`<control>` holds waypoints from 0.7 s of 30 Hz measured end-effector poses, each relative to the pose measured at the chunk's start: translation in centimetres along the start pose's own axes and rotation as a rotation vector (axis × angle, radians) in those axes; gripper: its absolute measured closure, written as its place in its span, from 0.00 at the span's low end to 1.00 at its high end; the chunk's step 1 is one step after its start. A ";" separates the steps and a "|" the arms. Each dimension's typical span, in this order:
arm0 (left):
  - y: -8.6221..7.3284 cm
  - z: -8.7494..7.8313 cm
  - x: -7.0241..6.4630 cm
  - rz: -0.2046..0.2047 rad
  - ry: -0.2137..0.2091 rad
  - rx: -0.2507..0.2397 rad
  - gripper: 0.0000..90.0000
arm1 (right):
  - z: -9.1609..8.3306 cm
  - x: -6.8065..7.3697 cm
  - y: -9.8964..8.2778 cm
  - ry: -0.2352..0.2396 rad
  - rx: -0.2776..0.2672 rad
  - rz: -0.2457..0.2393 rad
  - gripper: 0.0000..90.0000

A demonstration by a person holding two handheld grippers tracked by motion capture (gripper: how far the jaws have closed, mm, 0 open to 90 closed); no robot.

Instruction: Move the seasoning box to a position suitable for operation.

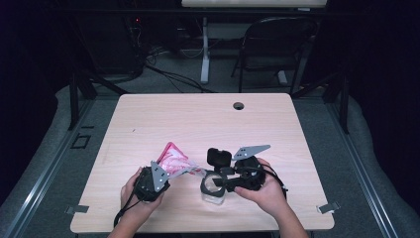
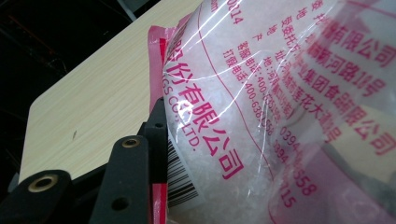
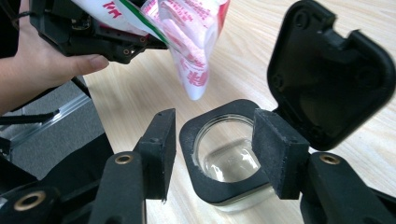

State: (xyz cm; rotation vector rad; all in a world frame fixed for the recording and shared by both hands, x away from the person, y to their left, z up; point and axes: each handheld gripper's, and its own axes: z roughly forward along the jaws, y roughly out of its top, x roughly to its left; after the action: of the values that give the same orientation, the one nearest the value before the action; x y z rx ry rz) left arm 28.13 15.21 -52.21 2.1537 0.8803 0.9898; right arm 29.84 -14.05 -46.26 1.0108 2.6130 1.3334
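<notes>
The left claw (image 1: 166, 171) gripped a pink-printed plastic bag (image 1: 173, 159) of white granules, its jaws clamped across the bag's lower end near the barcode, as the left gripper view showed. The bag was held above the desk (image 1: 198, 119), tilted so that its long axis ran slanting down toward the jar (image 3: 229, 161). In the right gripper view its narrow corner pointed down and hung just above and behind the jar's open mouth, not touching it. That slant seemed chosen for pouring: the granules would slide toward the low corner and fall into the glass.

The jar stood on the desk near the person's edge, between the two hands, with its black hinged lid (image 3: 327, 74) flipped up and back, out of the way of the mouth. The glass looked almost empty, though the reflections made it hard to be sure.

The right claw (image 3: 217, 149) stood open around the jar's black collar, one jaw on each side; the right jaw sat against the rim, and the left jaw stood apart from it. Probably it was there to steady the jar, with no real squeeze on it.
</notes>
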 end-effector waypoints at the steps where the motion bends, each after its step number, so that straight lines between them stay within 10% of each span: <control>1: 0.1 0.0 -0.1 0.005 0.003 0.001 0.63 | 0.1 0.1 0.0 -0.001 0.002 -0.006 0.55; 21: 0.9 -0.2 -1.4 0.088 0.016 -0.003 0.63 | 1.1 1.3 0.4 -0.018 0.016 -0.041 0.54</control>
State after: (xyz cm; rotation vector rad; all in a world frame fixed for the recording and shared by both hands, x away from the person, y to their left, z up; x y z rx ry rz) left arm 27.58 13.64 -52.03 2.2011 0.7972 1.0515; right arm 29.43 -12.34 -46.35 0.9620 2.6203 1.2902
